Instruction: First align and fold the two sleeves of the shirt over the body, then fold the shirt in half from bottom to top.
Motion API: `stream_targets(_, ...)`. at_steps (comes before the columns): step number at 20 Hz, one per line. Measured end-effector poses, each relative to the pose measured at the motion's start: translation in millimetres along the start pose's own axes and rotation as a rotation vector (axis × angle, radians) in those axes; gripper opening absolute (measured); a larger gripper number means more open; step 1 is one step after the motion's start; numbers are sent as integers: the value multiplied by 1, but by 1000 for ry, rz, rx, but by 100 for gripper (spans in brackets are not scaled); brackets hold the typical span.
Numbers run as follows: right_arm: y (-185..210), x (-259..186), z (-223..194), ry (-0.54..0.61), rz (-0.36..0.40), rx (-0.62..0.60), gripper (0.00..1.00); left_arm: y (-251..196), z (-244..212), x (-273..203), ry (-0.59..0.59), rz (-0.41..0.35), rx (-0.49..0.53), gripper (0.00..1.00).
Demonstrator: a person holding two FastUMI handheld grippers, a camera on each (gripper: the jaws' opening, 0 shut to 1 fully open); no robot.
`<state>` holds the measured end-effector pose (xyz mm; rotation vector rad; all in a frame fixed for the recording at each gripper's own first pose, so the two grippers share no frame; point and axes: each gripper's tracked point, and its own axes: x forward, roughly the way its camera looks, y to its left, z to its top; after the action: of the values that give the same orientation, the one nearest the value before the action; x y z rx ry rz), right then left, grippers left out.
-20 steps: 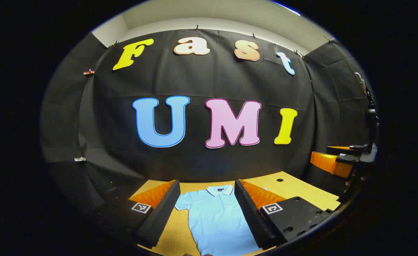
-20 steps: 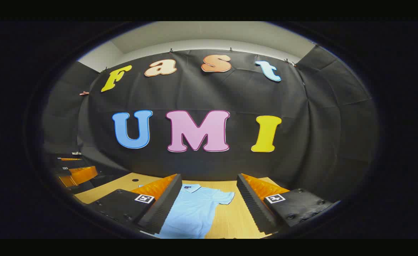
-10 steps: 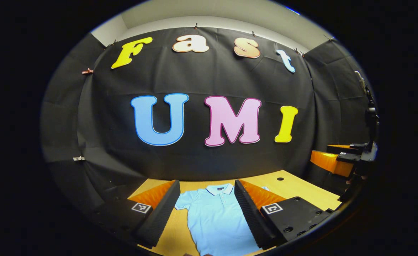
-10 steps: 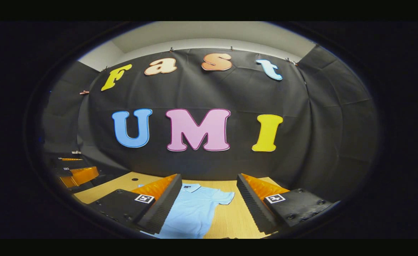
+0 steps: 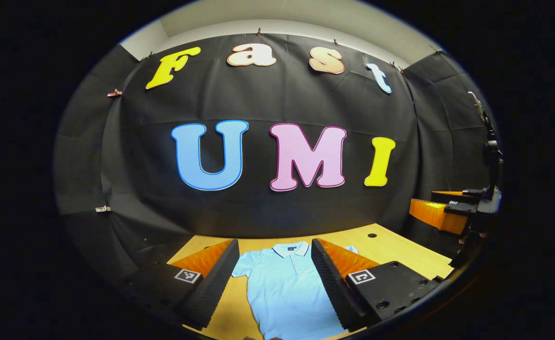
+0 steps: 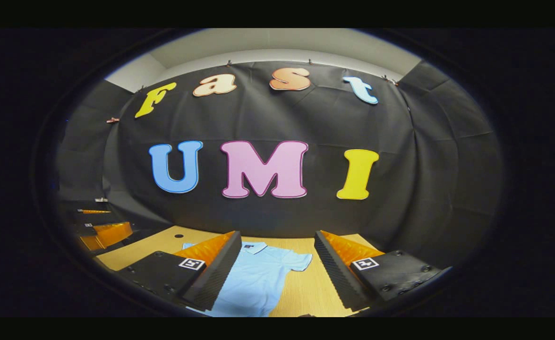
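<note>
A light blue polo shirt (image 5: 284,288) lies flat on the wooden table (image 5: 395,248), collar toward the far wall, sleeves spread out. My left gripper (image 5: 274,276) hovers above the shirt's body, open, with nothing between its fingers. In the right gripper view the same shirt (image 6: 258,278) lies with one short sleeve (image 6: 301,261) out to the right. My right gripper (image 6: 277,269) hangs open over that sleeve side, holding nothing. In the left gripper view the right gripper (image 5: 452,212) also appears far right, raised off the table.
The table's far edge meets the black cloth wall. A small dark hole (image 5: 371,235) marks the tabletop at the back right. In the right gripper view the other gripper (image 6: 102,231) sits at the far left beside the table (image 6: 305,293).
Both views have tilted down slightly, so a little more of the shirt and table shows. Both grippers stay open and hold nothing.
</note>
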<state>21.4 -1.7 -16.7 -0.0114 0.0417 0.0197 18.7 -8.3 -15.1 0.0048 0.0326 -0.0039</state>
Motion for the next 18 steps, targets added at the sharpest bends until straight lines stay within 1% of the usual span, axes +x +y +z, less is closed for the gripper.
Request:
stream_targets(5, -10, 30, -29, 79, -10, -27, 97, 6, -15, 5, 40, 26, -20, 97)
stream_targets(10, -30, 81, -58, 127, -20, -78, 97, 16, -29, 18, 74, 71, -22, 97)
stream_targets(15, -50, 146, -114, 250, -18, -73, 97, 30, -44, 43, 115, 136, -39, 98)
stream_targets(18, -65, 181, -149, 315, -41, -39, 97, 39, -51, 58, 142, 178, -50, 97)
